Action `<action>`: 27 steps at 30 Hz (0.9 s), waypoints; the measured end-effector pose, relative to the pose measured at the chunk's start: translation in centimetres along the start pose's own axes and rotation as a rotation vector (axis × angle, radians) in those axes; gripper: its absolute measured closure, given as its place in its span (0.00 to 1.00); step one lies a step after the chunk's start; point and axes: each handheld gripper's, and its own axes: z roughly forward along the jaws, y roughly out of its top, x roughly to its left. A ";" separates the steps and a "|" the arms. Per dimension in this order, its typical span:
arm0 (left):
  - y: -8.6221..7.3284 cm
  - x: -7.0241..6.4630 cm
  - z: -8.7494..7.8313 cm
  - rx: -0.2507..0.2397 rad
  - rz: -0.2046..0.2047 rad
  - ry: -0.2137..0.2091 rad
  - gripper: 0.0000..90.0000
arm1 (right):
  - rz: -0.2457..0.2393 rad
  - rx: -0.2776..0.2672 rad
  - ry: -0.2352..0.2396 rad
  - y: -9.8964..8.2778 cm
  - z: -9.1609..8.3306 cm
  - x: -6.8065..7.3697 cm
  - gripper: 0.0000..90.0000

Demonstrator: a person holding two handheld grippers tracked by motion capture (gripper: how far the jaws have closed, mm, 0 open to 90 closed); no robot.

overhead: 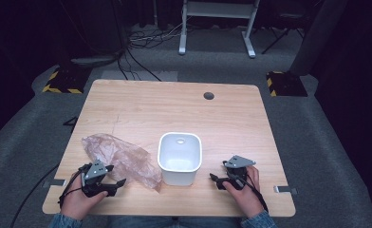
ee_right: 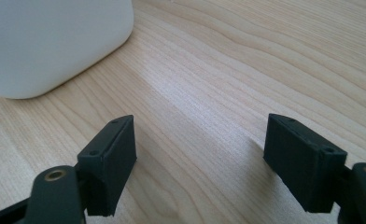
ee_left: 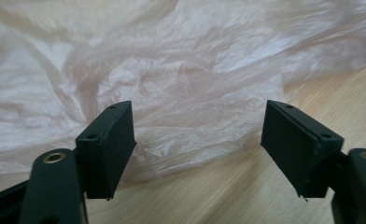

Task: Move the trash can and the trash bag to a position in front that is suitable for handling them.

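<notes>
**Desk:** What does the high view give you?

**Me:** I see the whole counter (overhead: 174,102). A crumpled bag (overhead: 117,159) lies lower left of centre and a white tub (overhead: 180,158) stands just right of it, the two touching or nearly so. My left tool (overhead: 119,182) sits at the bag's near edge and my right tool (overhead: 214,177) just right of the tub.

**Desk:** And the tool views?

**Me:** They show the jaws, which are too small to read from above. In the left one my tool (ee_left: 200,140) stands wide open, nothing pinched, the bag (ee_left: 172,70) filling the upper frame past the tips. In the right one my tool (ee_right: 200,144) is open over bare wood, with the tub (ee_right: 50,42) in the upper left, apart from the jaws.
</notes>
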 end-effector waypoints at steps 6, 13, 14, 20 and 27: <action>0.1 -0.1 0.4 0.004 -0.026 0.040 0.34 | -0.001 0.000 0.000 0.0 0.0 0.0 0.28; 0.3 -0.3 0.5 -0.024 -0.039 0.070 0.78 | -0.001 0.000 0.000 0.0 0.0 0.0 0.28; 0.3 -0.3 0.5 -0.023 -0.041 0.080 0.84 | -0.001 0.000 0.000 0.0 0.0 0.0 0.28; 0.4 0.3 0.4 -0.036 -0.180 0.025 0.99 | 0.000 0.000 0.001 0.0 0.0 0.0 0.28; 1.4 0.8 -1.5 -0.149 -0.229 -0.003 0.99 | 0.001 0.001 0.003 0.0 0.0 0.0 0.27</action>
